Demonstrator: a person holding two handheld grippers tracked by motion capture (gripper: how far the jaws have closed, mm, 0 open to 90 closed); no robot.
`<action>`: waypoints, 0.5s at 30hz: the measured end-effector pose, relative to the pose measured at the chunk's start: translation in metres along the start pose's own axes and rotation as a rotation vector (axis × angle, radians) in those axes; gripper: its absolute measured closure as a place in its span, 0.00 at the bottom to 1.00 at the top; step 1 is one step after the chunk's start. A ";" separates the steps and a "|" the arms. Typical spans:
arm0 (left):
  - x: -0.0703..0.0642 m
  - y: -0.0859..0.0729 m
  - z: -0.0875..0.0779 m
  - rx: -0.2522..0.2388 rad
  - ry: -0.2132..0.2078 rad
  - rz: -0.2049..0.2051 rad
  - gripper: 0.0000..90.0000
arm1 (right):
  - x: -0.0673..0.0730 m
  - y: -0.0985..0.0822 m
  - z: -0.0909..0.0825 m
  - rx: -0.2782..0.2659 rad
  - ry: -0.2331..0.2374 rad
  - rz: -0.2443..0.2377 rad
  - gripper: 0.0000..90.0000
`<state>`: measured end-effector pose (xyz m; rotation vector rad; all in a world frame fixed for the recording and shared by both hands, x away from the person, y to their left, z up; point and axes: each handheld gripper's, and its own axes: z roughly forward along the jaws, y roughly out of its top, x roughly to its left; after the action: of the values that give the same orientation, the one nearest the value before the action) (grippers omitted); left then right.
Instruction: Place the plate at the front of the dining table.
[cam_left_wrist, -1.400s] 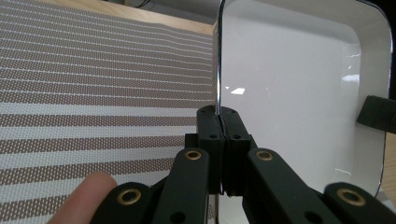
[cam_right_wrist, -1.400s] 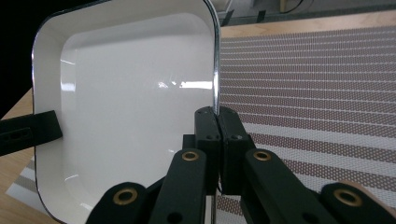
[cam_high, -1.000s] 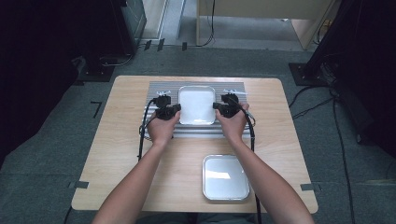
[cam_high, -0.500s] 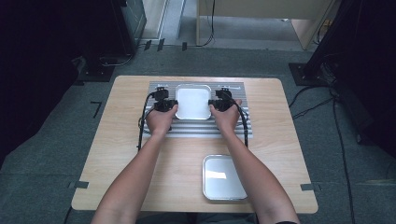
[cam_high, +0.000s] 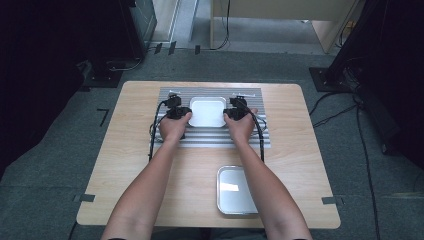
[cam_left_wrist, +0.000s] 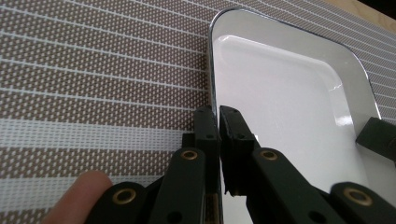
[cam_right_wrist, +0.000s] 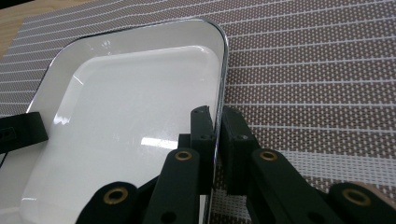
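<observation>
I have the white tray (cam_high: 208, 112) lying on the striped mat (cam_high: 215, 137) at the far middle of the surface (cam_high: 130, 165), held between my two tongs. The left tongs (cam_left_wrist: 218, 122) are clamped on its left rim, the right tongs (cam_right_wrist: 216, 122) on its right rim, each with one jaw inside and one outside the edge. From above, my hands cover most of both tongs, so I can't make out the grip there. Both forearms reach straight forward, roughly parallel. A metal tray (cam_high: 235, 190) sits nearer, to the right.
</observation>
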<state>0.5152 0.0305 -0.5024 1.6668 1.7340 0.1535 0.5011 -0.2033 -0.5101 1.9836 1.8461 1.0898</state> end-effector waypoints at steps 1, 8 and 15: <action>0.000 0.000 0.000 -0.001 0.000 -0.003 0.97 | 0.000 0.000 0.000 0.000 0.000 0.000 0.95; 0.001 0.003 0.000 -0.002 0.010 0.003 0.96 | 0.002 -0.001 0.002 -0.022 -0.004 -0.001 0.95; 0.002 0.004 0.003 -0.011 0.001 0.016 0.94 | 0.002 -0.001 0.004 -0.027 0.003 0.008 0.95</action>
<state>0.5202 0.0321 -0.5031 1.6732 1.7182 0.1715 0.5030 -0.1997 -0.5126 1.9770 1.8167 1.1150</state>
